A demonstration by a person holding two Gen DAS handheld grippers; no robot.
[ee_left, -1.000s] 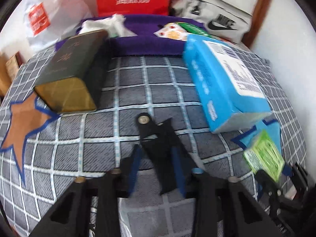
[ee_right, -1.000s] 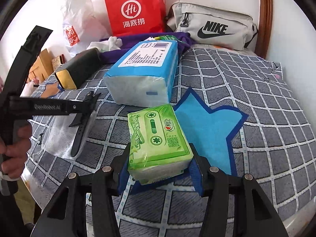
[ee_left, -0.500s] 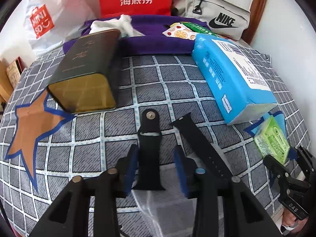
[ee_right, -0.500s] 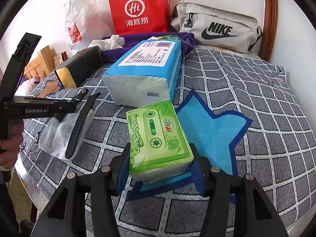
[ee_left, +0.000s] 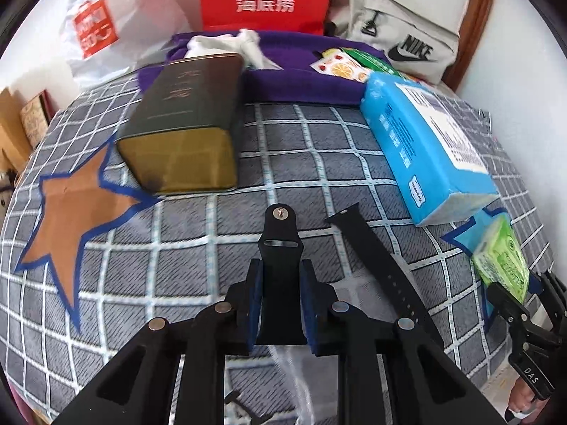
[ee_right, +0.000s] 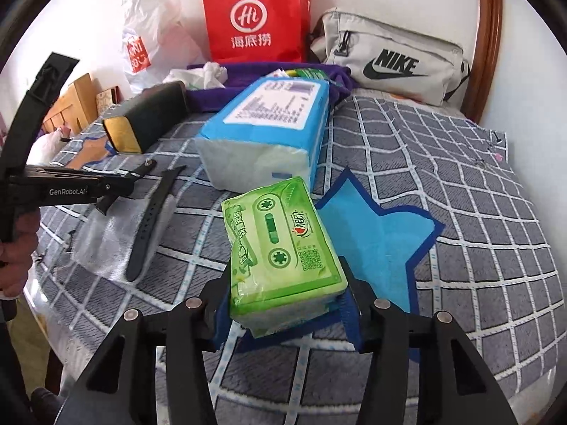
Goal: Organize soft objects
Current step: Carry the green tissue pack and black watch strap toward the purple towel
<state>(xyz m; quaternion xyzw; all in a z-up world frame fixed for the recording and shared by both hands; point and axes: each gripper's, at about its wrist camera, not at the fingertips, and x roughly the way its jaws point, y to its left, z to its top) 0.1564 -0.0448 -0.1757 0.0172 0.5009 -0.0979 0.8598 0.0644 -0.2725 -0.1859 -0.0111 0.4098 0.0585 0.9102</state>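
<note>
My left tool [ee_left: 280, 304] has just closed on the short watch strap piece [ee_left: 280, 244] lying on the bed [ee_left: 319, 163], so it is ready to lift. My right tool [ee_right: 283, 304] still grips the green tissue pack [ee_right: 283, 248] above the blue star [ee_right: 382, 237].

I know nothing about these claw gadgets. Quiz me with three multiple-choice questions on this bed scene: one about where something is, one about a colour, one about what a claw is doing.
1. Where does the dark tin box lie?
A. beside the brown star patch
B. on the blue tissue pack
C. inside the red paper bag

2. What colour is the star patch next to the small tissue pack?
A. brown
B. blue
C. purple

3. What is the left claw doing?
A. open over bare bedding
B. shut on the short watch strap
C. gripping the long watch strap

Answers:
1 A: the tin's gold end sits right by the brown star.
2 B: light blue with a darker border.
3 B: its blue pads press both sides of the short strap; the long one lies free beside it.
</note>
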